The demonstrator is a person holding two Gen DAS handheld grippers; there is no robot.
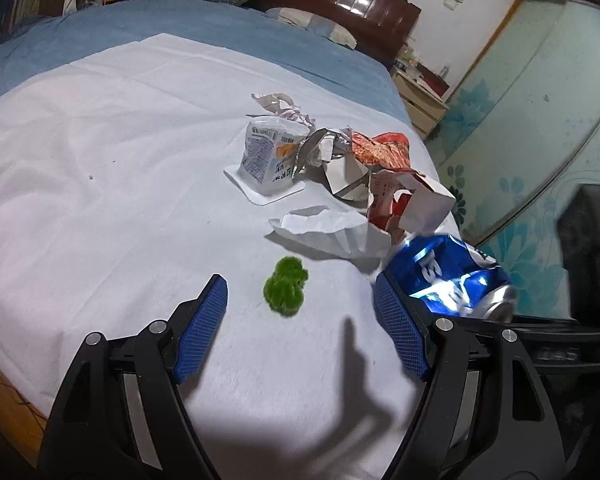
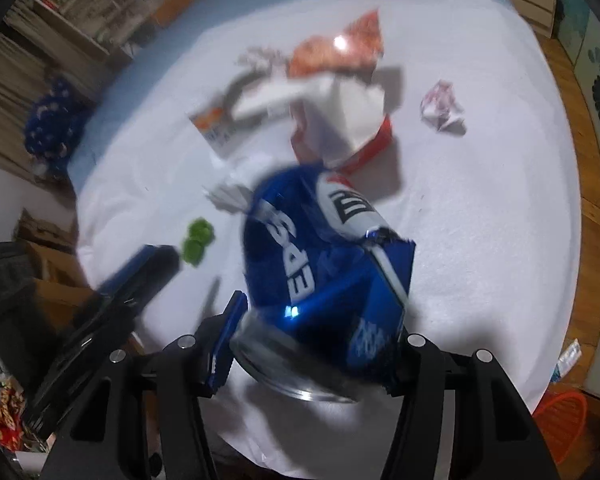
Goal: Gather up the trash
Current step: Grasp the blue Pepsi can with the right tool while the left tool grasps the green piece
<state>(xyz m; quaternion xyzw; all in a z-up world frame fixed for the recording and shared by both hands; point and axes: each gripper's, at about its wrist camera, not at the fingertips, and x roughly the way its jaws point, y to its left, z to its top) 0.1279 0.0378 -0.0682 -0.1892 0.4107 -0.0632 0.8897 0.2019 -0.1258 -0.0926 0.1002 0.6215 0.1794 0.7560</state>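
Note:
A crushed blue Pepsi can is clamped between the fingers of my right gripper and held above the white sheet; it also shows at the right of the left wrist view. My left gripper is open and empty, low over the sheet, with a small green fuzzy ball just ahead between its fingers. Beyond lie a crumpled white paper, a torn red-and-white carton, a white yogurt cup and an orange snack wrapper.
The trash lies on a white sheet over a blue bed. A separate crumpled paper wad lies at the far right. An orange basket stands on the wooden floor at the lower right. A headboard and nightstand are behind.

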